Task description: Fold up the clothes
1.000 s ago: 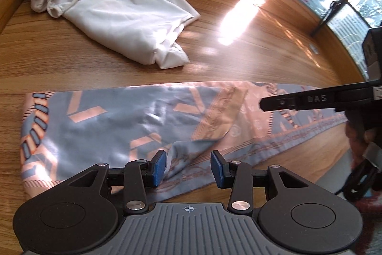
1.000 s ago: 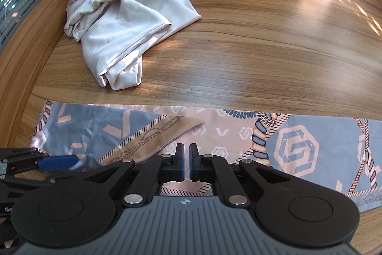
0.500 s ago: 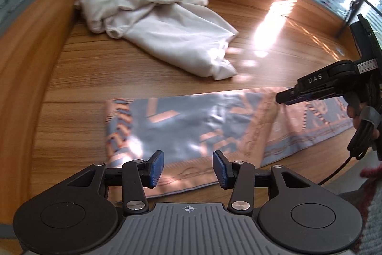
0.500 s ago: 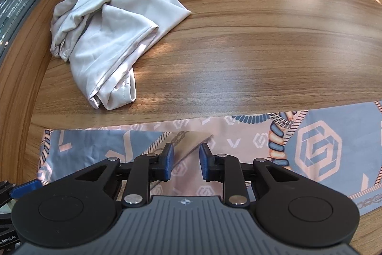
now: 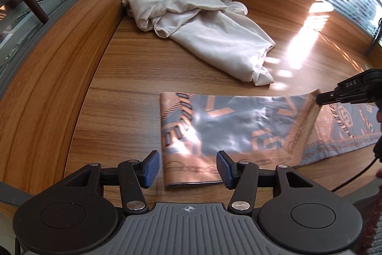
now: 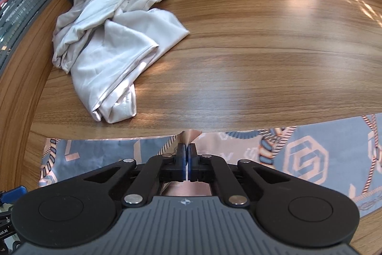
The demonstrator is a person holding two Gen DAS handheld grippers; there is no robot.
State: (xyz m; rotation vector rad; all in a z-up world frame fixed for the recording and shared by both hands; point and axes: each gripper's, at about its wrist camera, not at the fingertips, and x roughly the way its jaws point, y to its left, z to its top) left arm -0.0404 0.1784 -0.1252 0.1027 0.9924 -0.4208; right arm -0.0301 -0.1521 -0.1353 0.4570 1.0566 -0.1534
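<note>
A blue-grey and peach patterned scarf (image 5: 238, 126) lies on the wooden table (image 5: 133, 92), its left part folded over onto itself. My left gripper (image 5: 187, 170) hovers over the near left corner of that fold. Its jaws are opening; the cloth lies below the gap and the pads do not press on it. My right gripper (image 6: 186, 152) is shut on a peach corner (image 6: 191, 135) of the scarf (image 6: 303, 159) and holds it slightly off the table. In the left wrist view the right gripper (image 5: 320, 98) pinches the flap's far right corner.
A crumpled cream garment (image 5: 203, 23) lies at the back left of the table, also in the right wrist view as the cream garment (image 6: 112, 47). A raised wooden rim (image 5: 59, 59) and striped glass panels bound the left and back. Bright sun patches (image 5: 300, 51) fall on the right.
My left gripper let the scarf go, drew back leftward and spread its jaws wider. My right gripper opened, then shut on the flap's corner and lifted it.
</note>
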